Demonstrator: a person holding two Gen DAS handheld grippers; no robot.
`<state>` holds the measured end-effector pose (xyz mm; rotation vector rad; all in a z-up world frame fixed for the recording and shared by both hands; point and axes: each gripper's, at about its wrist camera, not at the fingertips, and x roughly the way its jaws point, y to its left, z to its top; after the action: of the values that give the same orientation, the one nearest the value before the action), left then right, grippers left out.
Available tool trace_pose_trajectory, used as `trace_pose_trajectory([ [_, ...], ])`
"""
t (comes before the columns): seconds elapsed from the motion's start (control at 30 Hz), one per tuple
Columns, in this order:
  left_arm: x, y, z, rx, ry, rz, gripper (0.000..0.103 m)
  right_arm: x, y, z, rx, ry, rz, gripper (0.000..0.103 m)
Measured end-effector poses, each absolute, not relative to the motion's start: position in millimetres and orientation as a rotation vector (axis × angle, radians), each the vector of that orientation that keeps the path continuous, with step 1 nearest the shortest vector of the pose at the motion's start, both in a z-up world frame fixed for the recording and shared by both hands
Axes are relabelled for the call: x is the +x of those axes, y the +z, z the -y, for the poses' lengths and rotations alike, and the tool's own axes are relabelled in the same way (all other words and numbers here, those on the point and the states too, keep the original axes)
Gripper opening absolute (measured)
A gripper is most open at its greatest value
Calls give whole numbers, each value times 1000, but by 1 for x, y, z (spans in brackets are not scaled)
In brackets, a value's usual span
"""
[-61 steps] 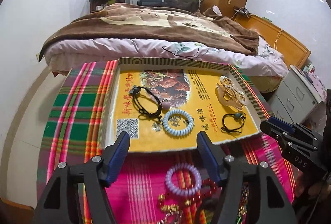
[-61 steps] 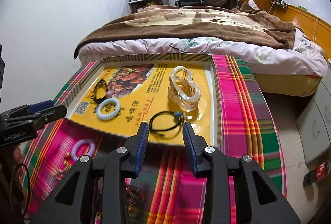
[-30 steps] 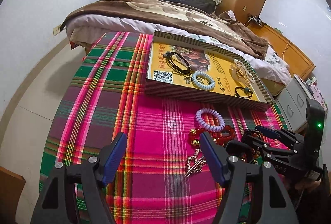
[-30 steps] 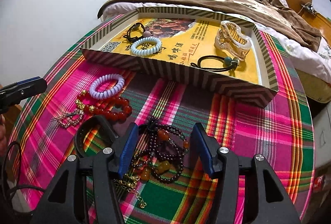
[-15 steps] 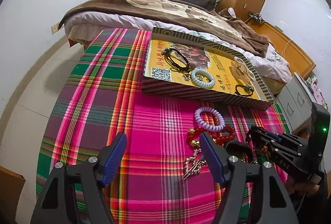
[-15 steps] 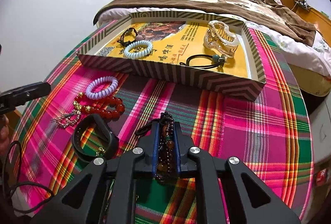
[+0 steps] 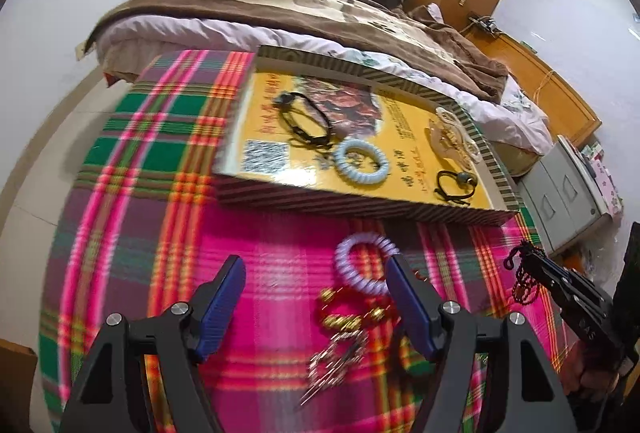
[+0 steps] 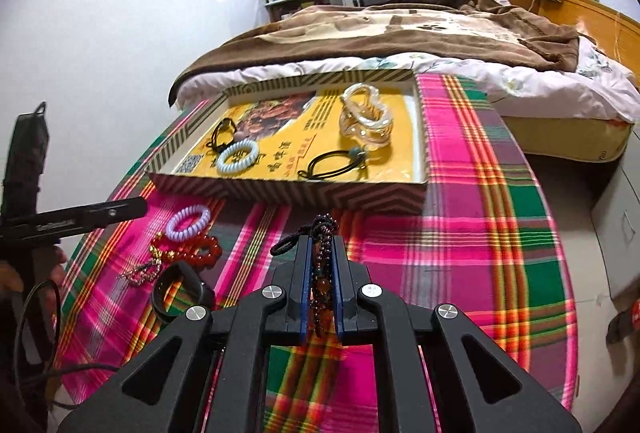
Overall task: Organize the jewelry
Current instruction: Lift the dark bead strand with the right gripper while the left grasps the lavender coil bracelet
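My right gripper (image 8: 320, 245) is shut on a dark beaded necklace (image 8: 322, 273) and holds it above the plaid cloth, short of the yellow tray (image 8: 288, 193). It also shows in the left wrist view (image 7: 524, 273). The tray (image 7: 360, 207) holds a pale blue coil bracelet (image 8: 238, 157), two black cord bracelets (image 8: 336, 163) and a clear hair claw (image 8: 366, 119). My left gripper (image 7: 316, 293) is open and empty over the cloth. A lilac coil bracelet (image 7: 366, 267), red beads (image 7: 352, 307) and a silver piece (image 7: 336, 361) lie near it.
A black bangle (image 8: 178, 289) lies on the cloth beside the red beads (image 8: 188, 249). A bed with a brown blanket (image 8: 400, 33) stands beyond the table. A grey drawer cabinet (image 7: 560, 193) stands at the right.
My right gripper closed on the beaded necklace and lifted it off the cloth. My left gripper moved forward toward the lilac bracelet and the tray.
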<state>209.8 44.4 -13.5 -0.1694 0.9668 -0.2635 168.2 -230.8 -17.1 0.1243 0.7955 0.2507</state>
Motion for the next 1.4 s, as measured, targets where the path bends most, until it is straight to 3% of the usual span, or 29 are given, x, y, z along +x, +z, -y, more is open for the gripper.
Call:
trace_pose_trajectory([
  [0.63,239,-43,-1,-40,-229,-1055,70,171,-21,244,153,252,-787,9],
  [0.7,239,-43,1,-20,-217,-1052,64,172,-22,244,156,254,-787,9],
  [0.87,237,-42,5,32,-208,-1039,35,171,-22,244,157,254,-789,9],
  [1.03,236,-42,3,33,-203,-1028,12,172,-23,244,159,254,-791,9],
  [1.4,229,-28,-8,-9,-196,-977,10,169,-19,245,159,248,-775,9],
])
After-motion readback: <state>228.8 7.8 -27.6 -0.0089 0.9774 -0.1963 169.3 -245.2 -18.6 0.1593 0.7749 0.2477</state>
